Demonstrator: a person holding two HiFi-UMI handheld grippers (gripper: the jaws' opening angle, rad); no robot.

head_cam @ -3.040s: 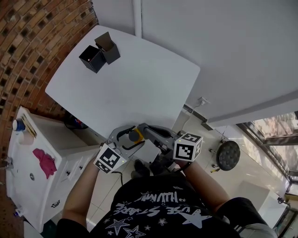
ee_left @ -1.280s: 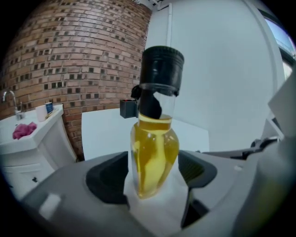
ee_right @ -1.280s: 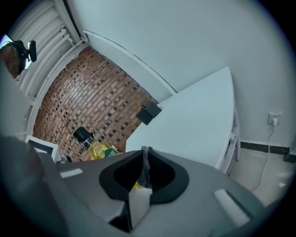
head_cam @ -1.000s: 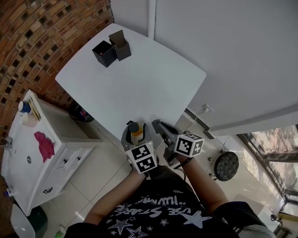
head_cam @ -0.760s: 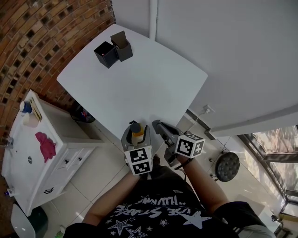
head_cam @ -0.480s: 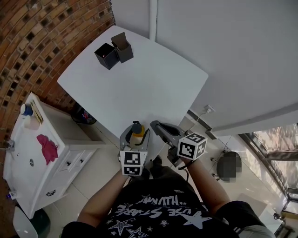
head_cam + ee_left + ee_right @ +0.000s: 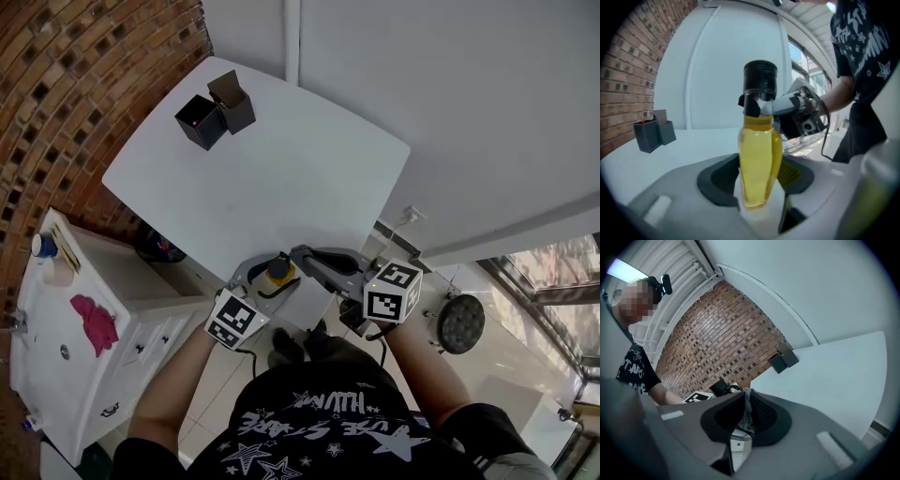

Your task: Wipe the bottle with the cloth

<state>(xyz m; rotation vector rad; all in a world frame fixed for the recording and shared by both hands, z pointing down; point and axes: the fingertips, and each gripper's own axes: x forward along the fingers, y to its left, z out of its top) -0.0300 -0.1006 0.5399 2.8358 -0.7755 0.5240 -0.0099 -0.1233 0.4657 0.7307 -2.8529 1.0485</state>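
A bottle (image 7: 759, 154) of yellow liquid with a black cap stands upright between the pads of my left gripper (image 7: 757, 182). The jaws are closing on it, and it hangs off the table's near edge. In the head view the bottle (image 7: 279, 273) sits in the left gripper (image 7: 262, 279), just left of the right gripper (image 7: 305, 260). My right gripper (image 7: 745, 411) is shut on a thin grey cloth (image 7: 747, 416). Its tips reach the bottle's neck, below the cap. The bottle's base is hidden by the left jaws.
The white table (image 7: 262, 169) carries two black boxes (image 7: 211, 112) at its far left corner. A white cabinet (image 7: 56, 347) with a pink rag (image 7: 92, 323) stands to the left by the brick wall. A round grey object (image 7: 459, 323) lies on the tiled floor at the right.
The left gripper has turned, its marker cube swinging left, with the bottle still in it. The bottle now leans closer to the right gripper's tips. The right gripper has barely moved.
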